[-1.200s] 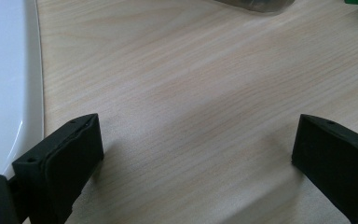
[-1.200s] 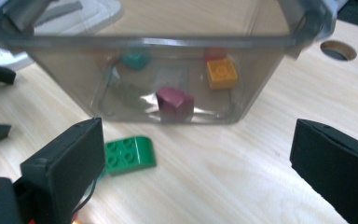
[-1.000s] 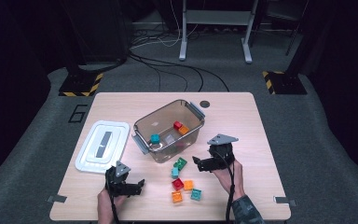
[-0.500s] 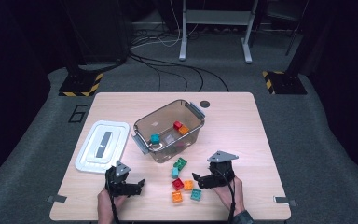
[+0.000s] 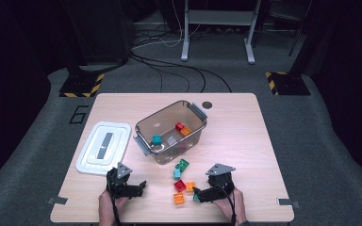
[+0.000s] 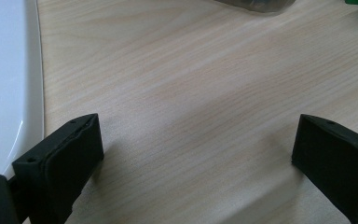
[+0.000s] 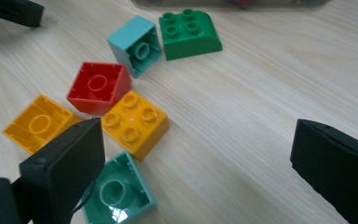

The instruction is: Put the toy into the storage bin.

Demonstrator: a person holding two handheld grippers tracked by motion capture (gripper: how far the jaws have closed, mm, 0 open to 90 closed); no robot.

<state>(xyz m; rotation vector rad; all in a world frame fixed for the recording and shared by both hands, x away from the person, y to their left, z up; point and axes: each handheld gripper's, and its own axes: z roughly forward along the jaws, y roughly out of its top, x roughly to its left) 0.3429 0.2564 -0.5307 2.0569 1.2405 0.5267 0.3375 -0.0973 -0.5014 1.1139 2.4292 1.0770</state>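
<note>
From above, the right gripper (image 5: 199, 194) has dropped back from the bin (image 5: 170, 132) to the loose bricks on the counter (image 5: 245, 141); its own view shows released fingers straddling the teal brick (image 7: 116, 193), while the left gripper's (image 6: 191, 154) fingers gape, empty.

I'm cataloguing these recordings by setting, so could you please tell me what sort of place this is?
Probably a lab or studio set up for recording. A lone wooden table stands on grey carpet in a dark room, cables trail across the floor, and black-and-yellow hazard-striped stand bases flank it.
</note>
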